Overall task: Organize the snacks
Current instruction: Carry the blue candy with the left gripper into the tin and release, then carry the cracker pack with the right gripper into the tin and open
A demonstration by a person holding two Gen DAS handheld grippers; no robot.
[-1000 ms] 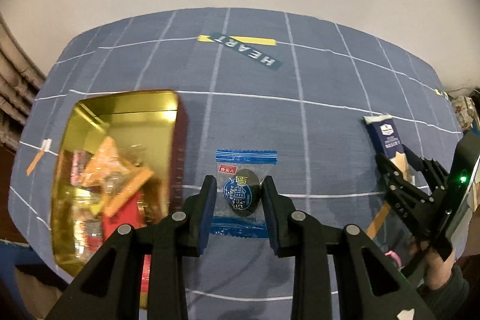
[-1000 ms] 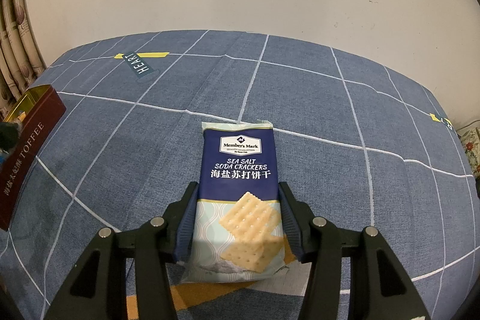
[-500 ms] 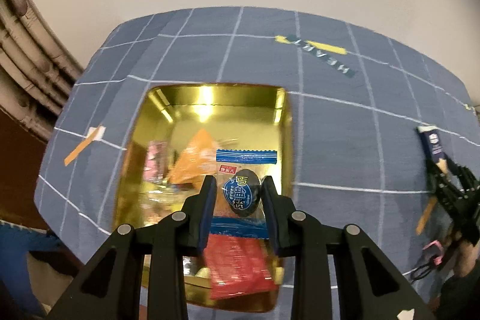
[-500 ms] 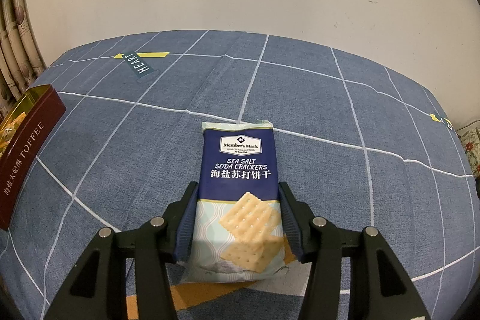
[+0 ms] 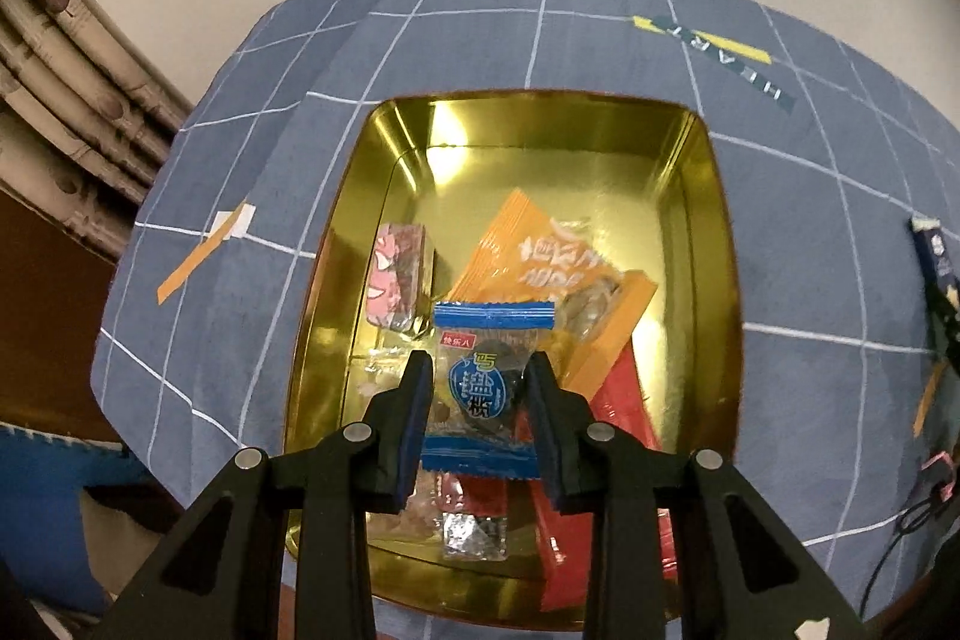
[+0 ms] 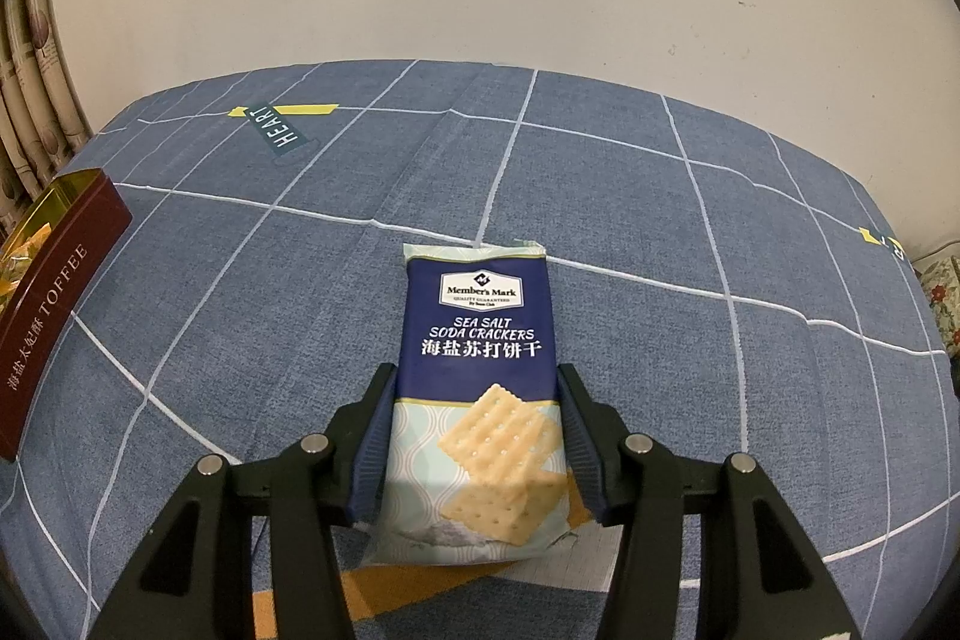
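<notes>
Blue checked cloth [image 6: 630,232] is covering the table, with a pale wall behind it.

Left tongs [image 5: 485,403] are pinching a small blue-and-clear candy packet [image 5: 487,388] by its sides and holding it above the open gold tin [image 5: 702,244]. Inside the tin, under the packet, an orange packet [image 5: 540,262] is lying at a slant, a red wrapper [image 5: 624,418] is running toward the near edge, a pink-patterned sweet [image 5: 393,280] is sitting against the left wall, and some clear-wrapped pieces [image 5: 474,538] are lying near the front. The tin is sitting on the cloth toward the table's left end, close to a curtain [image 5: 72,94].

Right tongs [image 6: 477,445] are closing on both long edges of a sea salt cracker pack [image 6: 480,358], which is lying flat on the cloth. Whether the pads are pressing it or only touching, I cannot tell. The tin's maroon side, lettered TOFFEE, is showing well apart at the far left of this view. A "HEART" label [image 6: 279,130] is lying printed on the cloth beyond.
</notes>
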